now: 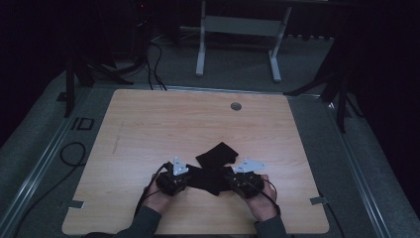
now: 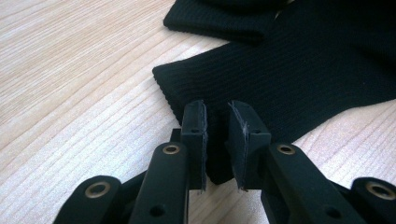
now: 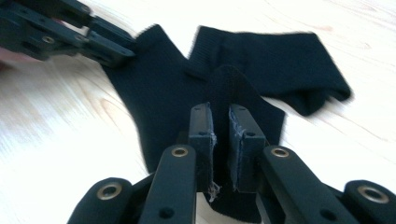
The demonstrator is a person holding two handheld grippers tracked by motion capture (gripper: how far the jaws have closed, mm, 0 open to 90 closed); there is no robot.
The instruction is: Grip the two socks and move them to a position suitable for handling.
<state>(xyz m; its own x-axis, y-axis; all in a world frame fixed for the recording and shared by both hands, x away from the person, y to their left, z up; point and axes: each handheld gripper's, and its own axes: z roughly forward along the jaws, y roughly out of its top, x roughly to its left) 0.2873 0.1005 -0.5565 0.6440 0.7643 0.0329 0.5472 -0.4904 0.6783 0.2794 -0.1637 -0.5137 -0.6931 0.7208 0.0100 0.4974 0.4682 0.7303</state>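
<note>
Dark floor and stand legs ring the pale wooden worktop [image 1: 148, 124], and the gloom makes the far room hard to read. Two black socks [image 1: 214, 168] lie near the front edge between the person's hands; from above they merge into one dark shape, their edges hard to separate. The left tongs [image 2: 216, 140] are nearly closed, pinching the near sock's [image 2: 289, 84] edge. The right tongs [image 3: 220, 140] clench a raised fold of that sock [image 3: 177, 98], which hides part of the other sock [image 3: 280, 65] behind it.
</note>
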